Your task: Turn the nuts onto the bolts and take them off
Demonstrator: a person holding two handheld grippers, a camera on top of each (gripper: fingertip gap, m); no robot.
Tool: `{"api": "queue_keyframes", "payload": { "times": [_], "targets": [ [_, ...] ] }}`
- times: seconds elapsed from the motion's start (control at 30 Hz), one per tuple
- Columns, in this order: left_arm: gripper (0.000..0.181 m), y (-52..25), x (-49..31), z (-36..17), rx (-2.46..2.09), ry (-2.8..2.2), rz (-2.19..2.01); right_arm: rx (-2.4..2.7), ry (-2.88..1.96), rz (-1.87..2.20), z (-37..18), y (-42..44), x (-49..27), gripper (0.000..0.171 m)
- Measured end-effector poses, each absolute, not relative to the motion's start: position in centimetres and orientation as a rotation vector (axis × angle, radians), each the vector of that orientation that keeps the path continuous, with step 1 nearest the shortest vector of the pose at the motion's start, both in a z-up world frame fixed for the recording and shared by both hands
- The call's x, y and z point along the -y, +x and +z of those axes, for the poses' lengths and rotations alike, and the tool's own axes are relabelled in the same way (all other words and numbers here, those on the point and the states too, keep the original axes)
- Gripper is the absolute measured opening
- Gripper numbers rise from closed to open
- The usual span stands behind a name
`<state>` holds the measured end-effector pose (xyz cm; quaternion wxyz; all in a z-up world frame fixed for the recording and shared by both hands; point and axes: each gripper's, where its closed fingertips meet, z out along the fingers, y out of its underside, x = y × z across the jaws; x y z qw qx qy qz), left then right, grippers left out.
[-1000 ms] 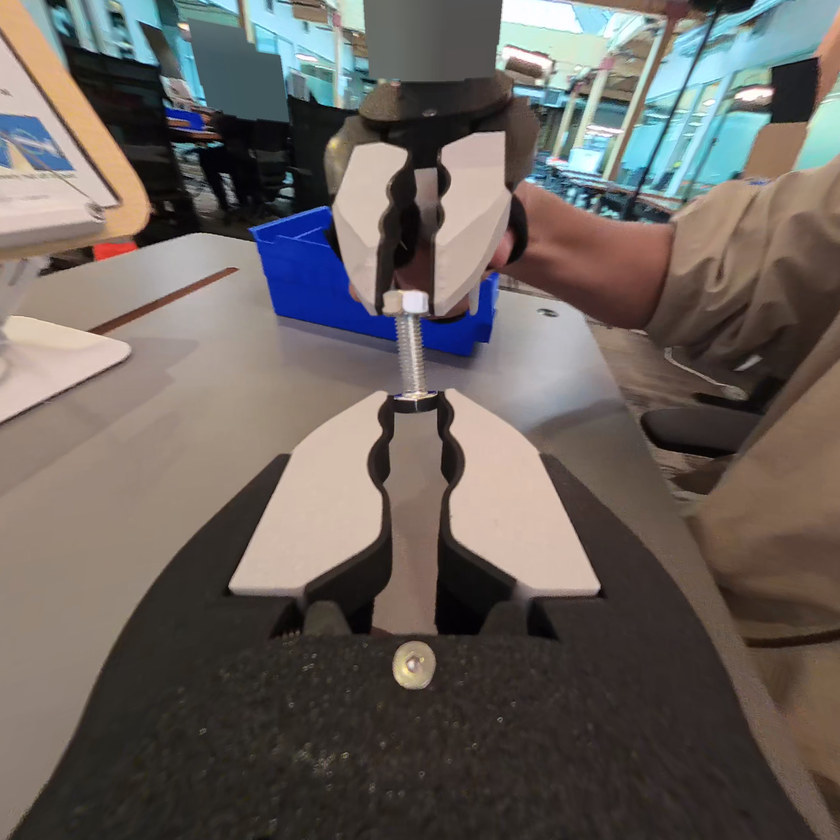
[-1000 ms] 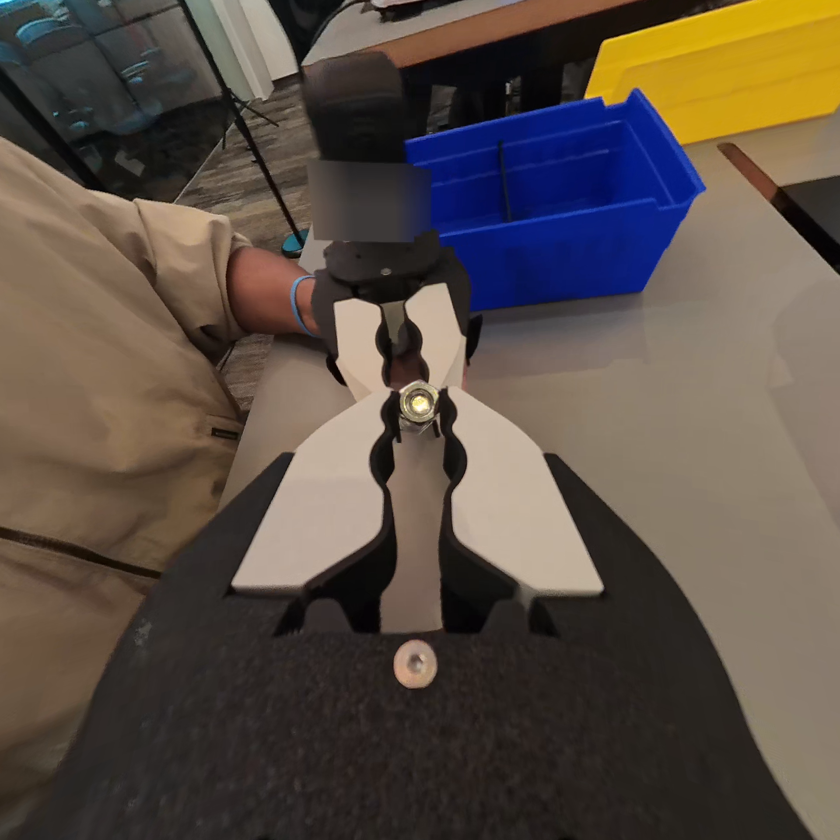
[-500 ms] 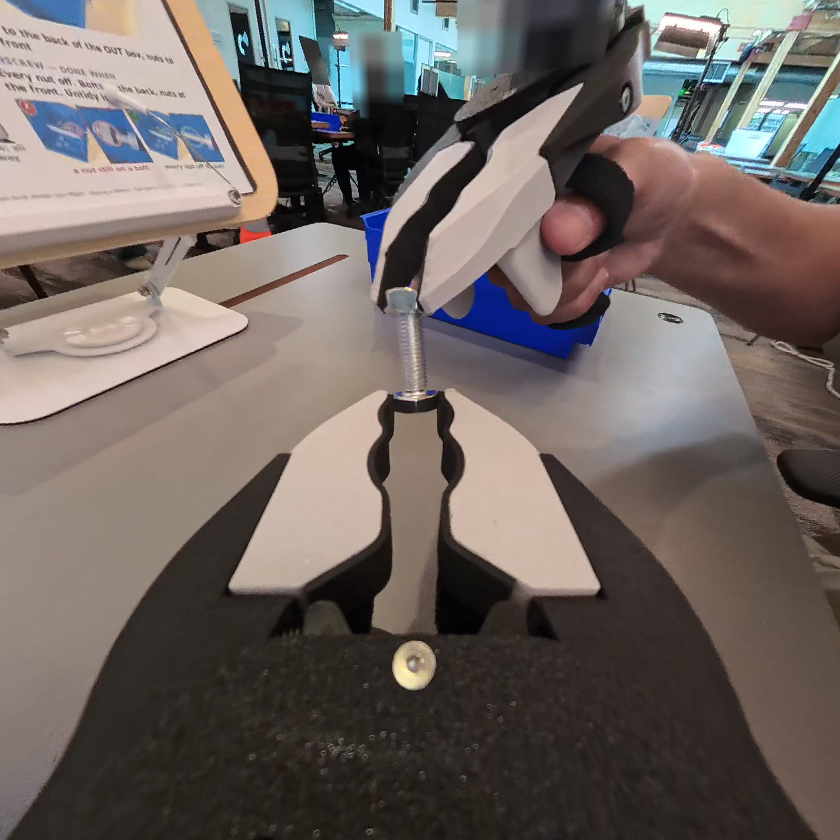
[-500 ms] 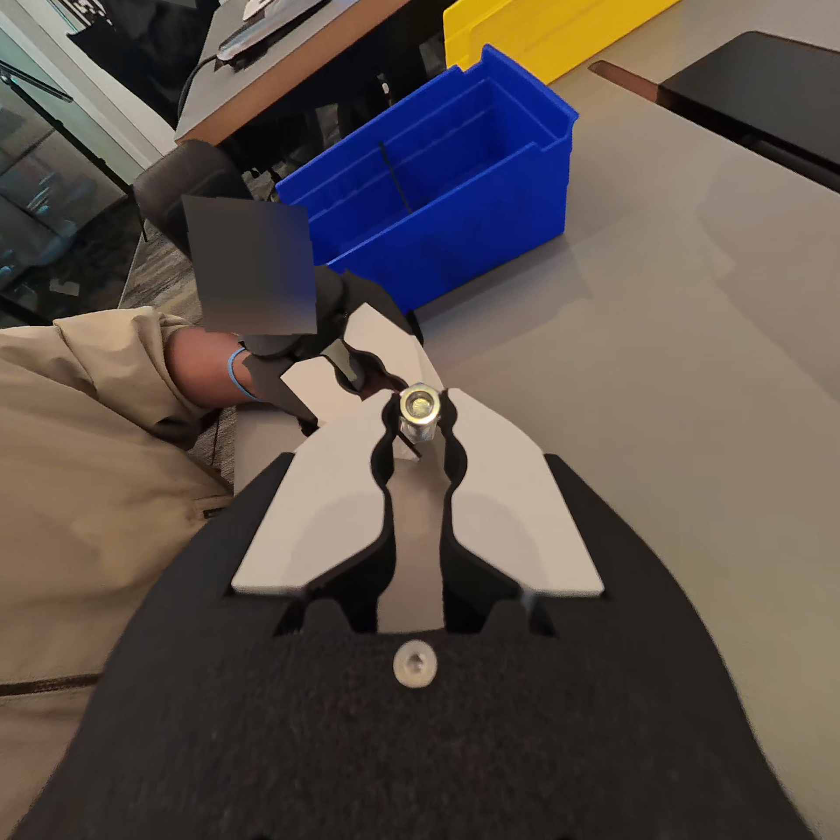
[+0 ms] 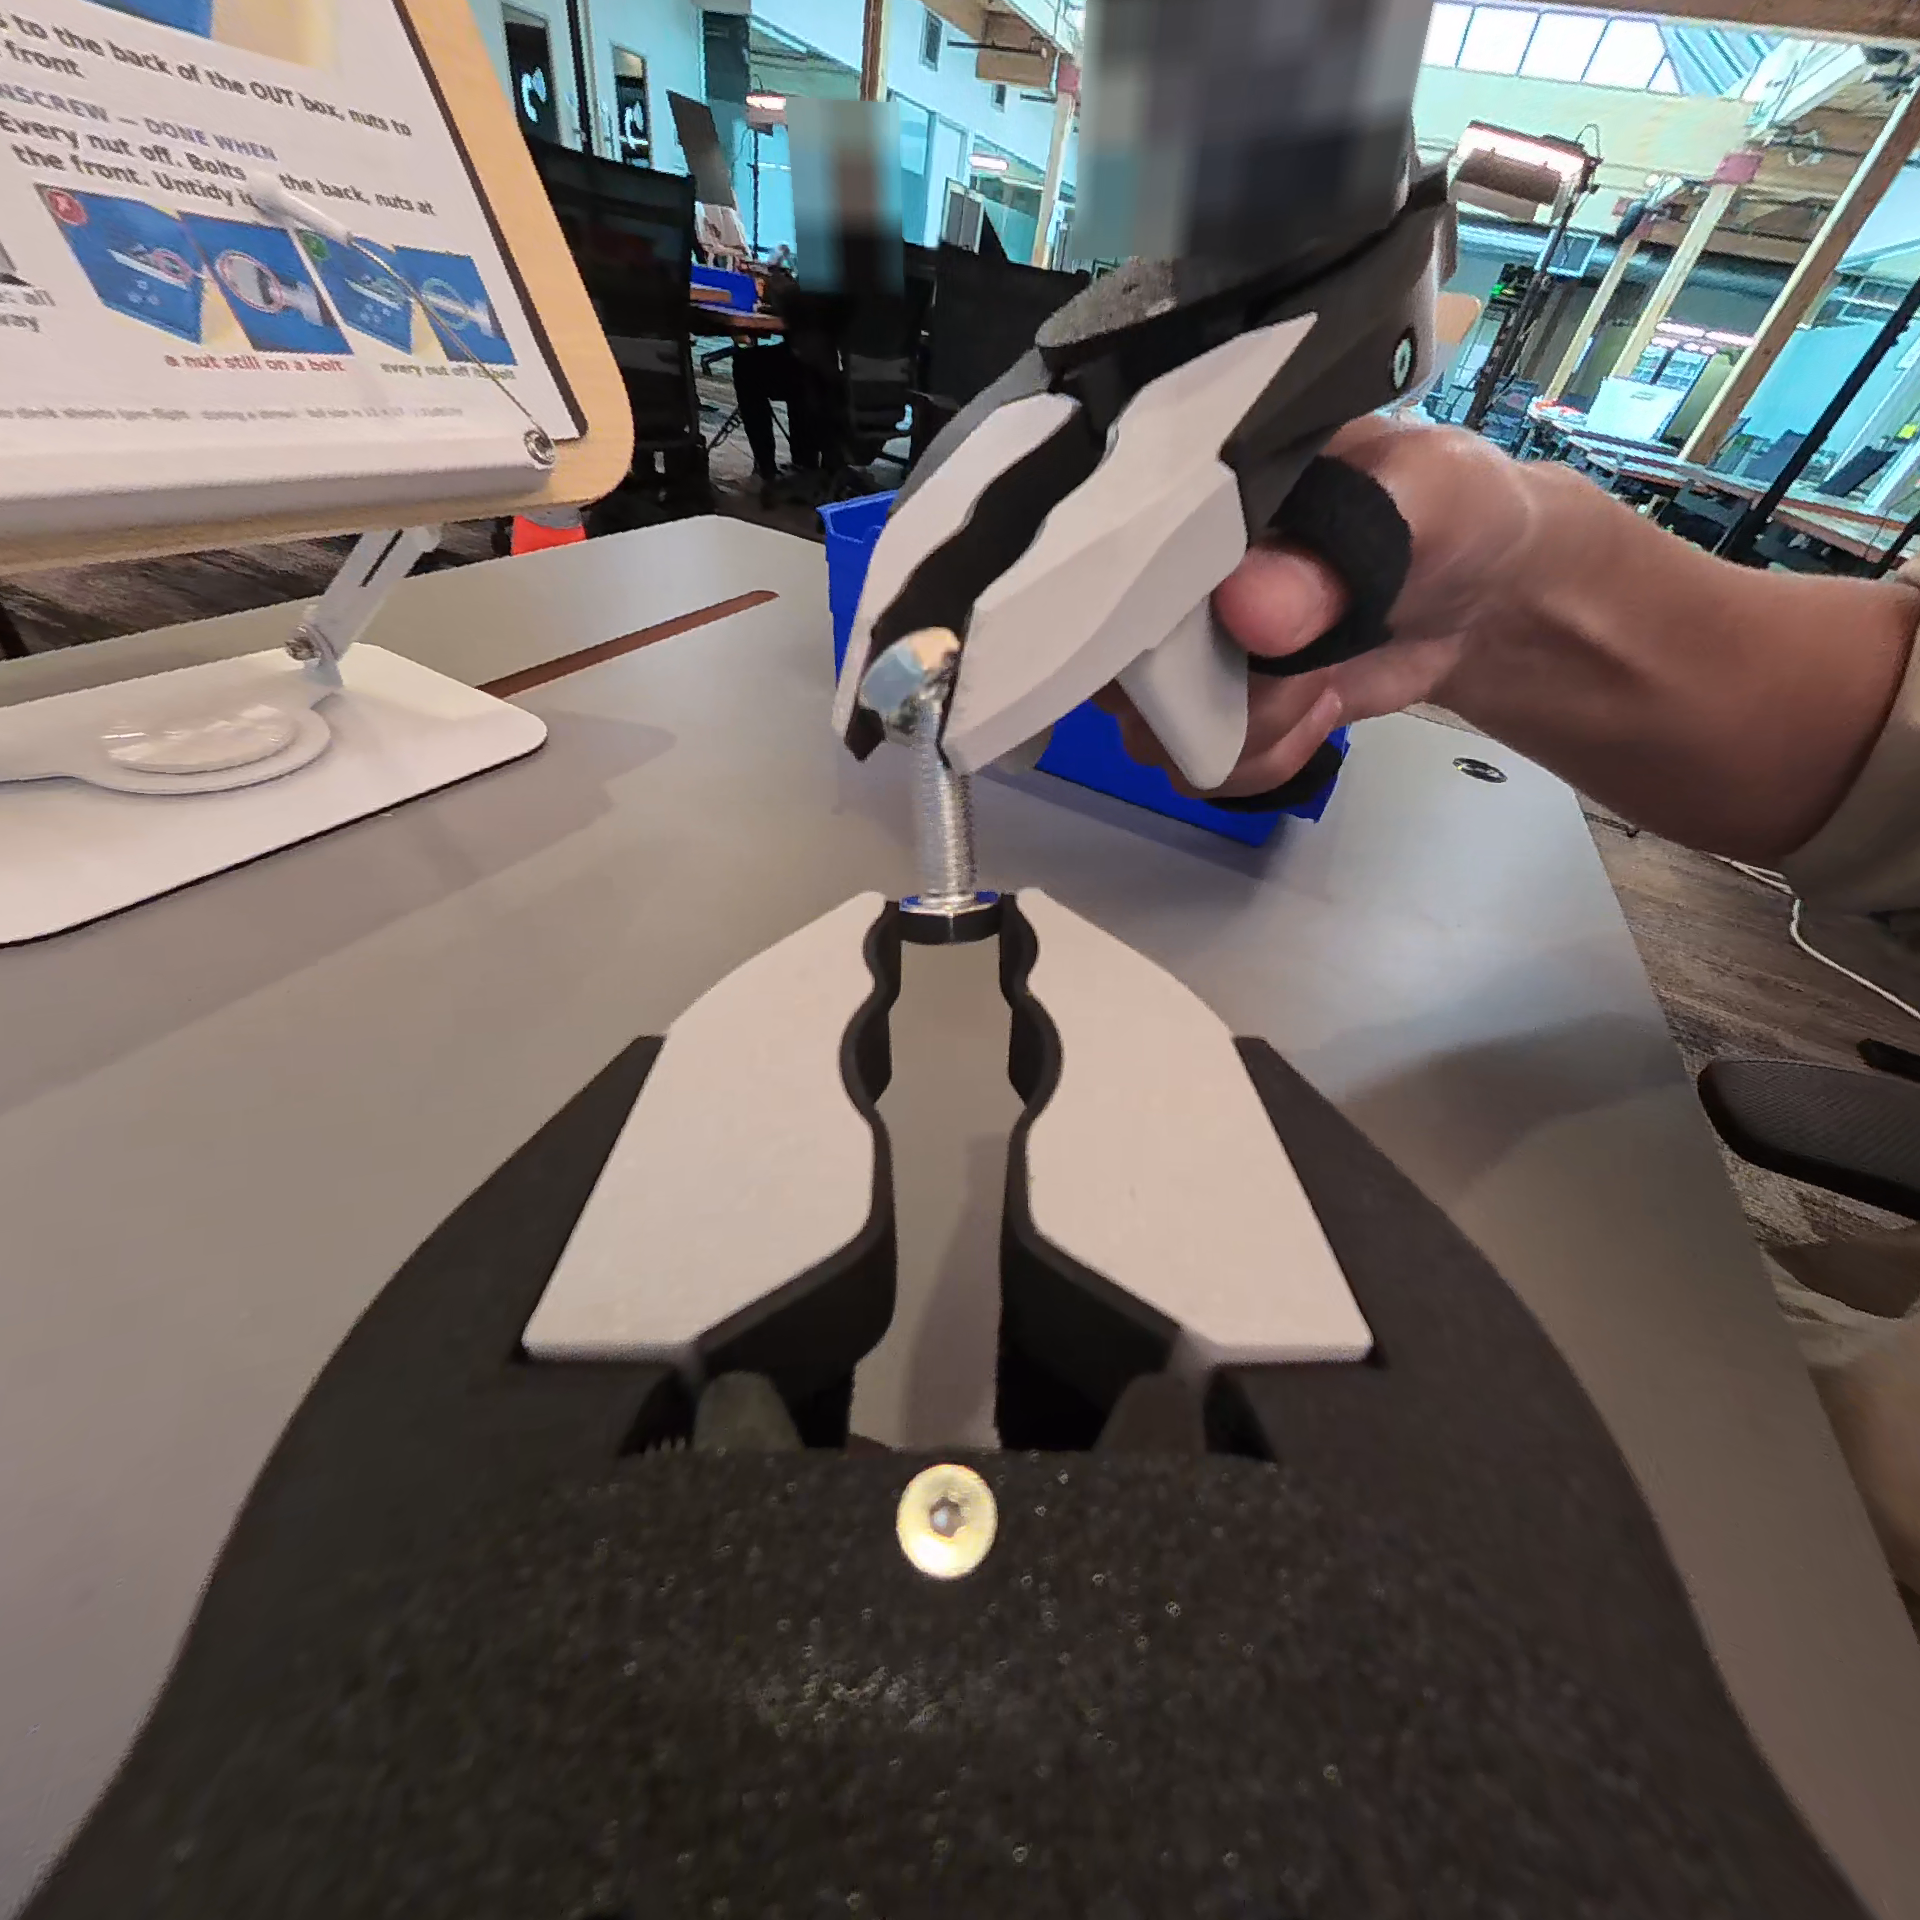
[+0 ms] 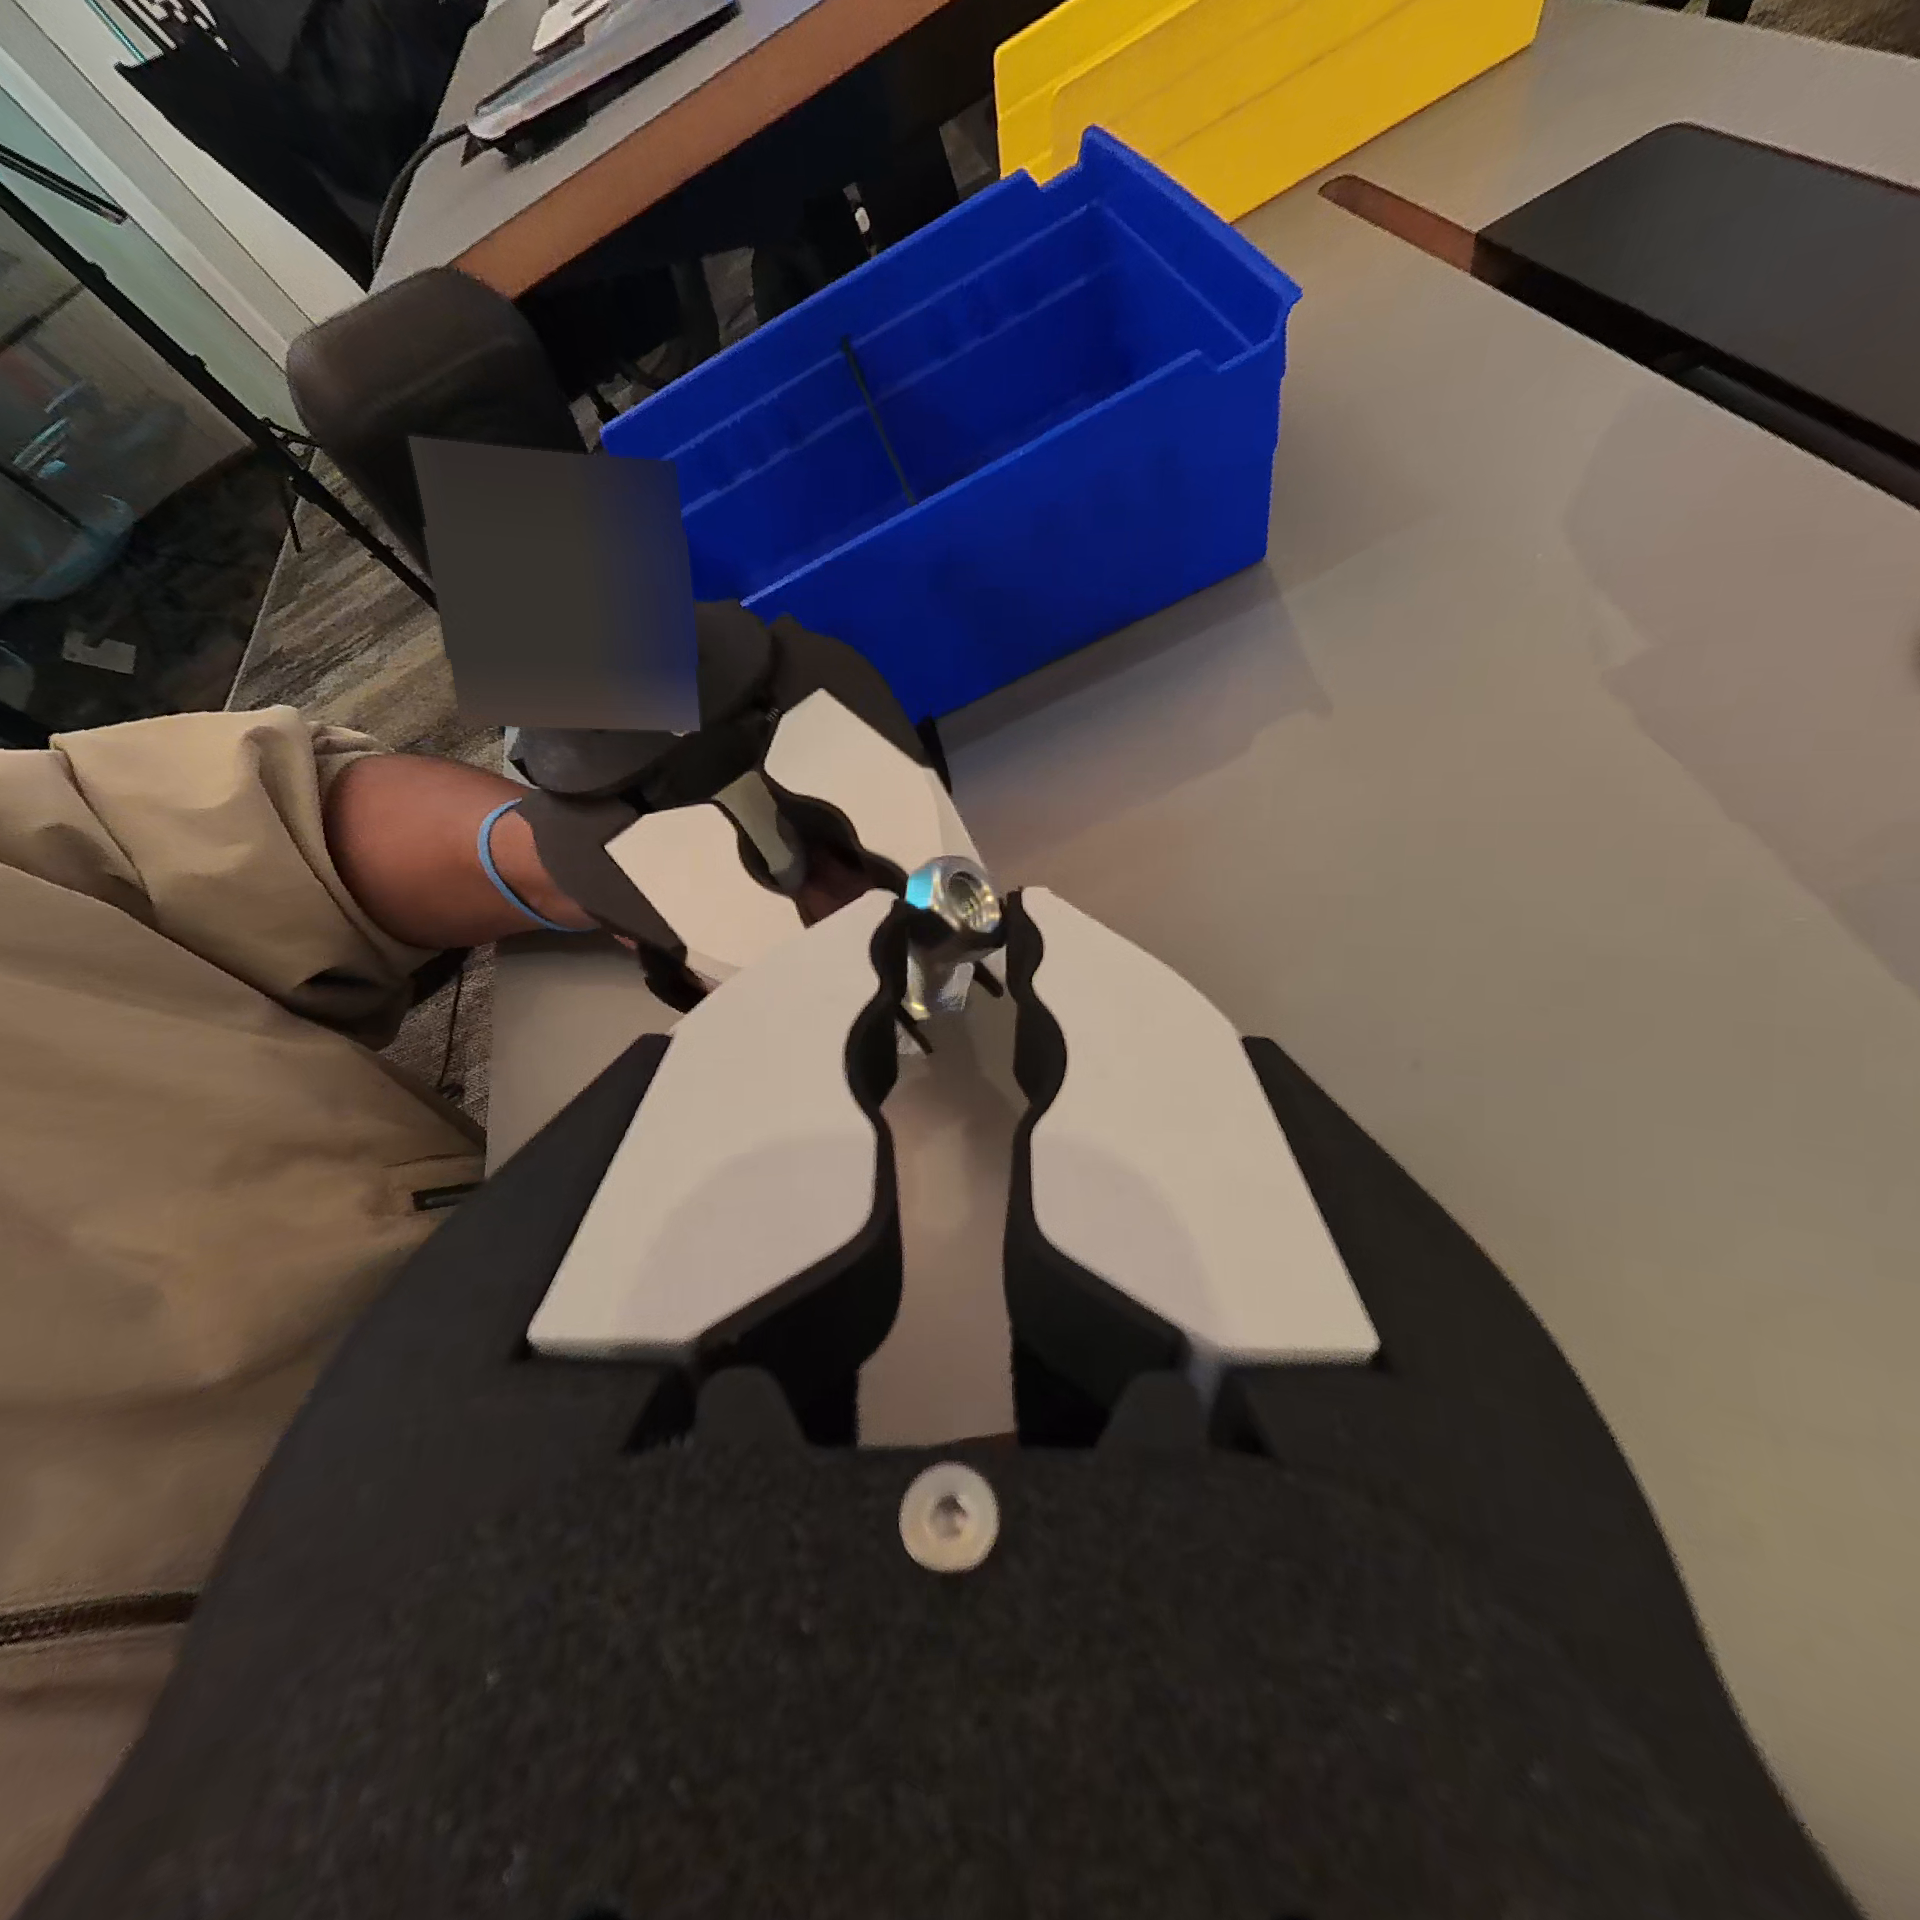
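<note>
Gripping nut (image 5: 943, 921) | left tool (image 5: 945, 914) | right tool (image 5: 904, 696) on bolt (image 5: 932, 805) | printed instruction sheet (image 5: 239, 239)

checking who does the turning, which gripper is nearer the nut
Right. The right gripper is shut on the nut. The left gripper clamps the bolt at its far end, with the threaded shaft between it and the nut.

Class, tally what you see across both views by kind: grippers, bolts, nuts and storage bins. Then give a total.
Grippers: 2, left gripper and right gripper
Bolts: 1, the bolt
Nuts: 1, the nut
Bins: 2, blue bin and yellow bin
Total: 6
</note>
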<state>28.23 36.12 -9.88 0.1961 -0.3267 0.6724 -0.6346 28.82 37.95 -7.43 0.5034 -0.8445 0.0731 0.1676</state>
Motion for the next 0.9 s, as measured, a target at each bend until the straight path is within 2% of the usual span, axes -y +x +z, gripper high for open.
{"api": "queue_keyframes", "payload": {
  "times": [0.43, 0.73, 0.9],
  "targets": [
    [0.017, 28.6, -36.3, -10.8, -1.913, -0.975, -1.784, 0.044, -2.099, 0.061, -7.2, 29.4, -37.7, 0.017],
    [0.017, 27.3, -35.7, -9.8, -1.997, -0.95, -2.002, 0.485, -2.121, -0.613, -8.2, 30.8, -36.4, 0.016],
    [0.017, 26.8, -35.3, -10.0, -2.05, -0.924, -2.017, 0.564, -2.007, -0.656, -7.3, 29.7, -36.6, 0.016]
  ]
}}
